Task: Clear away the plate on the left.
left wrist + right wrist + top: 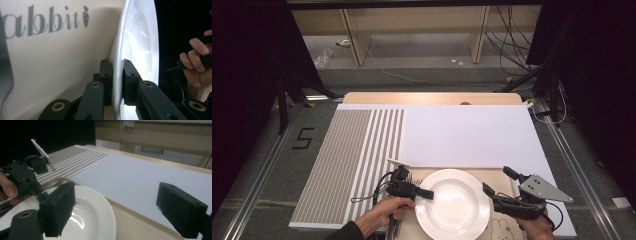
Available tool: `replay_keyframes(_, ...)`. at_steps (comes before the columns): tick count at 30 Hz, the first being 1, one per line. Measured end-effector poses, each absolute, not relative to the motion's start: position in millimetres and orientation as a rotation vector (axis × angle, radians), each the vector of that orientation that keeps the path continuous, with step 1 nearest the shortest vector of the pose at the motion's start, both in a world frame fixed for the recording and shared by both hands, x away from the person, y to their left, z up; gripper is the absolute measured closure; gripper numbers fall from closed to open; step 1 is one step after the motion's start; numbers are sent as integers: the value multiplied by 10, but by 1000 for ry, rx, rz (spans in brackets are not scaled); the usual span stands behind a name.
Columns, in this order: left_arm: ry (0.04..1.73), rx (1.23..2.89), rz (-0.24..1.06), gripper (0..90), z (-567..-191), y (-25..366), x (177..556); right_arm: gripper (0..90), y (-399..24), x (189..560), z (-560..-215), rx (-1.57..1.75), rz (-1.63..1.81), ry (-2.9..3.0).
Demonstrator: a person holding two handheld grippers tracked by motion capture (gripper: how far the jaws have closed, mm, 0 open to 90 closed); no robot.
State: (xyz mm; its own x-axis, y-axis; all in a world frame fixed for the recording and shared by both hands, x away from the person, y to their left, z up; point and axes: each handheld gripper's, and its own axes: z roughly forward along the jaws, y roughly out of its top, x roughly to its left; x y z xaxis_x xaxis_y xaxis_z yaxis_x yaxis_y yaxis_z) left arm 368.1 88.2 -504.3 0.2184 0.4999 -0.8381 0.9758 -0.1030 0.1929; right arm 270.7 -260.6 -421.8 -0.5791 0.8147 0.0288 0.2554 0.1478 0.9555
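Plate [459, 204] lies flat; round, facing up.

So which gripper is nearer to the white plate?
Left. The left gripper clamps the white plate at its rim; the right gripper is open beside the opposite rim.

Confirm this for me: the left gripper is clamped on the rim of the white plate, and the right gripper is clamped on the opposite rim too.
Not quite. The left gripper is clamped on the white plate rim, but the right gripper is not: the right gripper view shows its jaws wide open, with the plate's edge beside one jaw and nothing pressed between them.
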Motion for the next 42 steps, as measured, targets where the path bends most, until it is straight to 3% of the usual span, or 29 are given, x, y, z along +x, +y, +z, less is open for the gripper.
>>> replay_keyframes(18, 1342, 1796, -747, 784, -5041, 883, 3676, 164, -2602, 2704, -4219, 1016, 1442, 1927)
replay_keyframes(31, 1292, 1881, -627, 498, -4863, 864, 3636, 165, -2601, 2704, -4220, 1013, 1440, 1929)
replay_keyframes(42, 1241, 1917, -549, 413, -4760, 870, 3616, 165, -2600, 2704, -4220, 1015, 1441, 1928)
